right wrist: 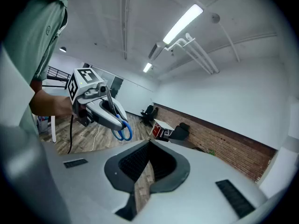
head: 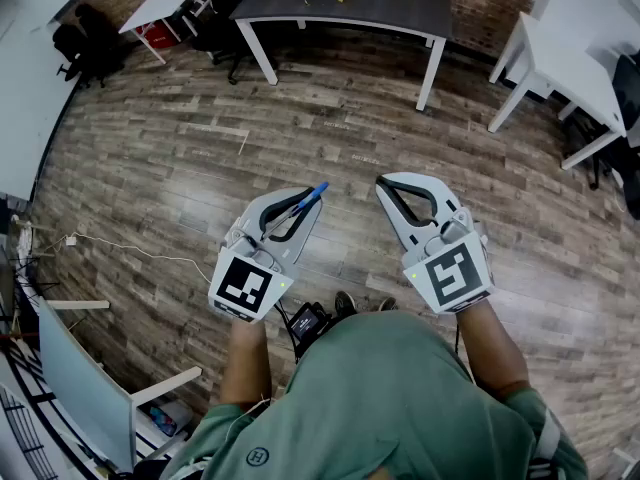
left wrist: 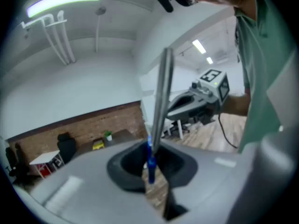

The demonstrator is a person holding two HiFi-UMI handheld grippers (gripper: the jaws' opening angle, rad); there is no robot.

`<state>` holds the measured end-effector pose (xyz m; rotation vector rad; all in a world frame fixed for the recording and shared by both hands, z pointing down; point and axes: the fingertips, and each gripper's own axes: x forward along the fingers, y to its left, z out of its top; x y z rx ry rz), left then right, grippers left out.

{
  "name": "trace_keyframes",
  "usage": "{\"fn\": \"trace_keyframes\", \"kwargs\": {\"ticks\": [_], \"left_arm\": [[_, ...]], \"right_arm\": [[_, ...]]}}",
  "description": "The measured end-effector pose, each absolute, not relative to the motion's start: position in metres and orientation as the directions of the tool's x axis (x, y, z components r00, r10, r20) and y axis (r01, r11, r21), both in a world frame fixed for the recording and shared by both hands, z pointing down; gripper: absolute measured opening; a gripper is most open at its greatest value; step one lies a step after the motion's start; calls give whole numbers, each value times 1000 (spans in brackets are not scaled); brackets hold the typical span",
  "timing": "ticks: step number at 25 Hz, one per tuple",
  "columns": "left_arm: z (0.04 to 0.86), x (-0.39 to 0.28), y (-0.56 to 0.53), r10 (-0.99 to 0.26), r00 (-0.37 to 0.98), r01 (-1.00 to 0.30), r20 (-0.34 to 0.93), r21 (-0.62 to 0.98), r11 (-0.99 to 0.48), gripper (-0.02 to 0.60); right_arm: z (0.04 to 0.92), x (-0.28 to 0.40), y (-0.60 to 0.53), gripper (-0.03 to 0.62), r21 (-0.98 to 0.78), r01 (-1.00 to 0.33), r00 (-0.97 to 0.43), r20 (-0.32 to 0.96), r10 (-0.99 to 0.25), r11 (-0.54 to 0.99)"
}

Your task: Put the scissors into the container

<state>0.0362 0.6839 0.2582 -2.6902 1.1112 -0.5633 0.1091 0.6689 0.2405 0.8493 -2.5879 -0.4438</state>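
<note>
Left gripper (head: 303,211) around blue-handled steel scissors (left wrist: 161,97)

Two hand-held grippers (head: 311,206) (head: 386,184), one scissors (head: 317,191)

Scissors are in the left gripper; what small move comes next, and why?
Probably turn to look for the container: the left gripper is shut on the scissors, held over bare wooden floor, and no container shows in any view.
</note>
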Motion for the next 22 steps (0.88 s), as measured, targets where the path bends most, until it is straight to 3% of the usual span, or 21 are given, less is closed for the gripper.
{"fn": "trace_keyframes", "kwargs": {"ticks": [22], "left_arm": [[267,25,681,-703,650,-645,287,-280,-711,37]], "right_arm": [[246,97,665,8,355,-507,-757,253,-602,786]]}}
